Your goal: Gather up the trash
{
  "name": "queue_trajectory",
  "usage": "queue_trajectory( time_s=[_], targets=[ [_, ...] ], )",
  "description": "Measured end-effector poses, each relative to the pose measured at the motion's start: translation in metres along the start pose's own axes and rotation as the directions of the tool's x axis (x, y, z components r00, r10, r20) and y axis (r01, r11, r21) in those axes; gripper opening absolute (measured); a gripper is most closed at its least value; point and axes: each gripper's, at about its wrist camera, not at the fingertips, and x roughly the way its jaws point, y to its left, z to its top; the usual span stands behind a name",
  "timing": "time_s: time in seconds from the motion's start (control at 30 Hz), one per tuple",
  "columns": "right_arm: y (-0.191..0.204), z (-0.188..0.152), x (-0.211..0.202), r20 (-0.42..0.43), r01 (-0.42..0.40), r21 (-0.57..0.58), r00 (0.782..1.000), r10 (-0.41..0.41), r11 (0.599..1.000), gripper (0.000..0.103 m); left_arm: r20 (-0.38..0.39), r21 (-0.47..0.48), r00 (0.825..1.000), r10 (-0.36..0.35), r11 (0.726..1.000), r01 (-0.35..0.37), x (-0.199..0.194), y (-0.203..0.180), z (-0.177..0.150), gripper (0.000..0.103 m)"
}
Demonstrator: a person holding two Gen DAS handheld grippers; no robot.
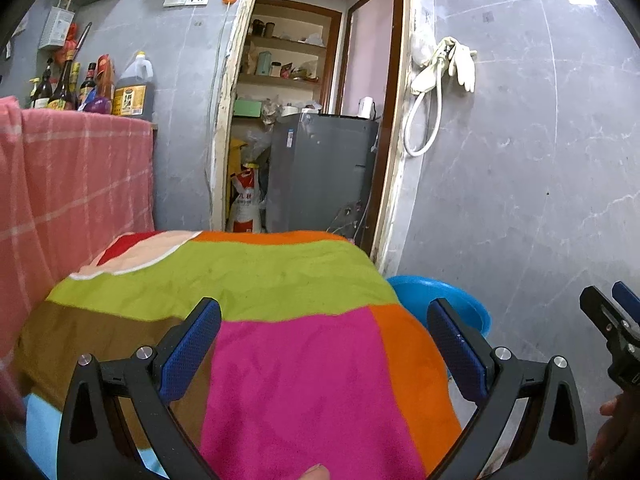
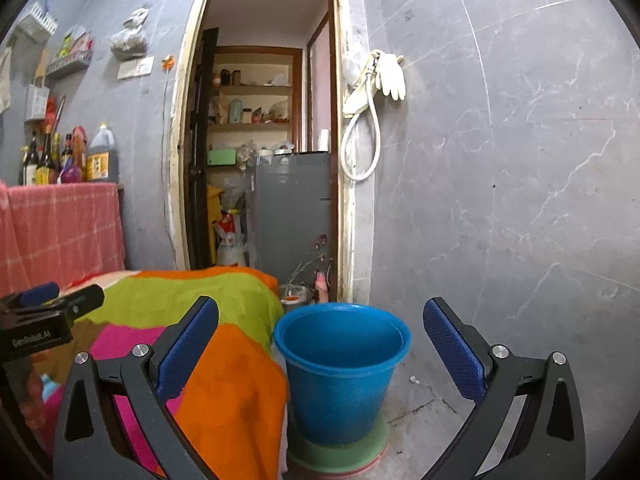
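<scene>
Left wrist view first, and the grey marble-look wall (image 1: 520,140) fills everything from twelve round to three o'clock, with an open doorway (image 1: 316,100) cut into it at twelve. Through that doorway, a grey cabinet (image 1: 320,172) stands with shelves above it. Below centre, a table under a patchwork cloth (image 1: 280,340) of lime, magenta and orange spreads wide, and nothing lies on the part of it we can see. At nine o'clock a pink checked cloth (image 1: 72,184) hangs, bottles (image 1: 92,88) lined up on top of it. Pale rubber gloves (image 1: 460,62) and a looped white hose (image 1: 424,120) hang on the wall at one o'clock.

Right wrist view now: the blue bucket (image 2: 340,368) sits dead ahead on the floor, just beside the table's edge, standing on a green disc (image 2: 340,452). Its inside looks empty, though the very bottom is out of sight. No loose trash can be picked out in either view.

Left gripper (image 1: 324,344): fingers spread wide over the cloth, nothing between them. Right gripper (image 2: 320,344): also spread wide, framing the bucket, holding nothing. A fingertip (image 1: 316,472) peeks in at six o'clock in the left view.
</scene>
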Motion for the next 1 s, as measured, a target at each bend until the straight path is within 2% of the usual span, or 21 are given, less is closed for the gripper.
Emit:
queue_trajectory(
  time_s=[0.23,0.37,0.63,1.0],
  targets=[
    [0.002,-0.021,-0.014,-0.031,0.002,0.0,1.0,-0.002,1.0,0.103,-0.036,0.01,0.999,0.025,1.0,-0.025,-0.011,0.002,-0.025,0.101],
    [0.002,-0.03,-0.023,-0.02,0.015,0.0,1.0,-0.015,1.0,0.103,-0.056,0.008,0.998,0.03,1.0,-0.029,-0.017,0.003,-0.036,0.101],
    [-0.002,-0.041,-0.037,0.006,0.027,0.009,1.0,-0.027,1.0,0.103,-0.01,0.034,0.998,0.055,0.998,-0.055,-0.032,0.004,-0.055,0.101],
    [-0.005,-0.056,-0.041,0.006,0.043,0.008,0.999,-0.043,0.999,0.103,0.007,0.043,0.997,0.071,0.997,-0.071,-0.038,0.007,-0.067,0.101]
  ],
)
